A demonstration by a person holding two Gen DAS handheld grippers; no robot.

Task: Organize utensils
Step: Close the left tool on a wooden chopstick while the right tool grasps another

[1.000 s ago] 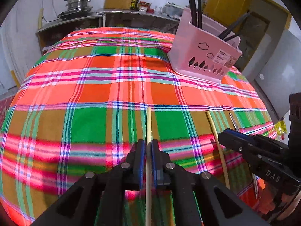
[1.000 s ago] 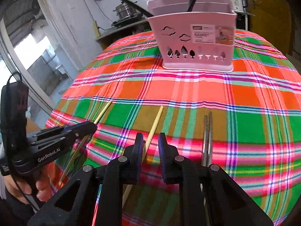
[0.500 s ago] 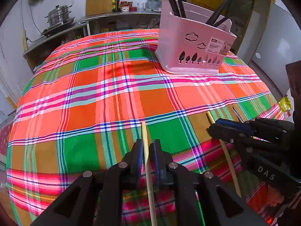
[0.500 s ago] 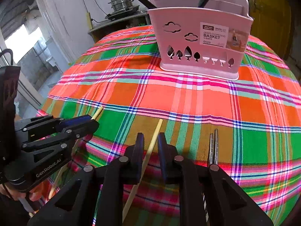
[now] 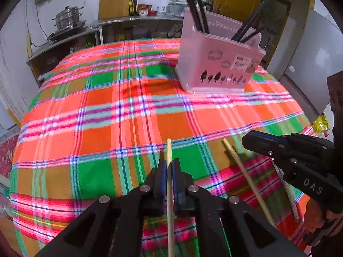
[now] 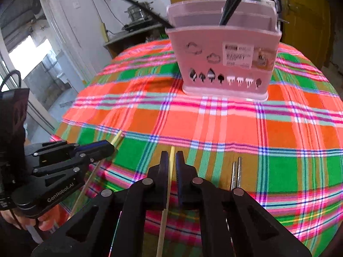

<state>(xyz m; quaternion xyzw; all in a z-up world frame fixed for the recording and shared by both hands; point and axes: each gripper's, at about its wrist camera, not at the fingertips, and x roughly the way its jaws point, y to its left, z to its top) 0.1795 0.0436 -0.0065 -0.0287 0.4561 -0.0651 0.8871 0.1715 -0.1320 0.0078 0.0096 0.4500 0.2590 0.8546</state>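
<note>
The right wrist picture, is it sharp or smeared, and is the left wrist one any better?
Right wrist view: pink basket label is smeared and unreadable, the window at left blown out white, table edges bowed by the fisheye. Left wrist view: basket and plaid tablecloth also blurred; the gripper near the lens stays crisp.

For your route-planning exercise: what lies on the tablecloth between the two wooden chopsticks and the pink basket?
Nothing: in both wrist views the plaid tablecloth is bare between the wooden chopsticks and pink basket.

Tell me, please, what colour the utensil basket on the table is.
The basket is pale pink, clearest in the right wrist view.
</note>
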